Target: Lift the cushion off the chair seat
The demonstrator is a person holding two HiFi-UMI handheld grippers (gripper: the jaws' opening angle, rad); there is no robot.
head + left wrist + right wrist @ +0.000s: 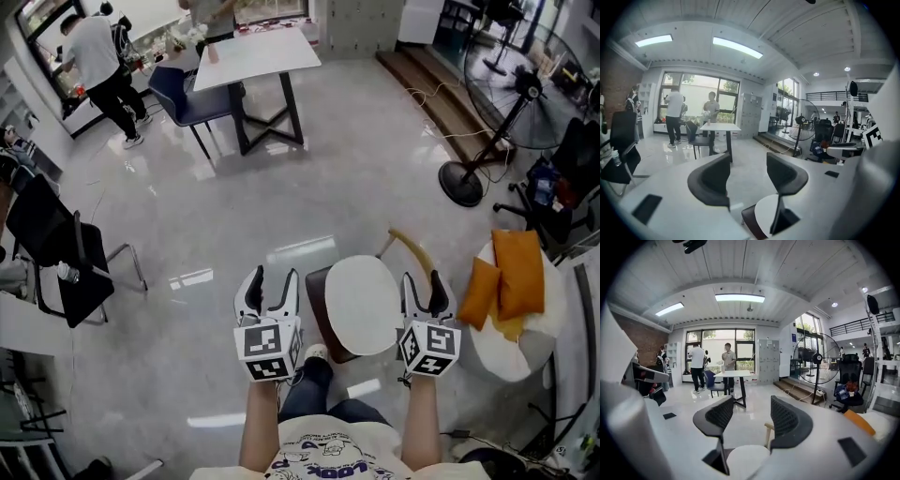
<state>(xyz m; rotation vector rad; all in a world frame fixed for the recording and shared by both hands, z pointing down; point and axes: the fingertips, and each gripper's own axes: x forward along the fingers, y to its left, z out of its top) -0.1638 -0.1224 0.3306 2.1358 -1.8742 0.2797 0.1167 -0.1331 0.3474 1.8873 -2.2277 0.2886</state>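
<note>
Person's forearms (258,422) at the bottom edge, one tool in each hand, both pointing away from the body. Left tool (273,281): jaws wide apart, bare floor (187,216) between them, nothing held; it stands just left of the chair seat (320,314). In the left gripper view this tool (750,173) shows the cushion's rim low under its right jaw. Cushion (364,305): white, oval, lying flat on the dark brown seat between the two tools and covering most of it; long axis runs from the person toward the curved wooden backrest (412,246) at the far right. Right tool (424,286): jaws likewise spread and empty, just beside the cushion's right edge; whether it touches cannot be told. The right gripper view has the cushion (743,460) below the tool (751,418). Far right: white round seat (525,352) holding orange cushions (518,272), stacked and overlapping.
</note>
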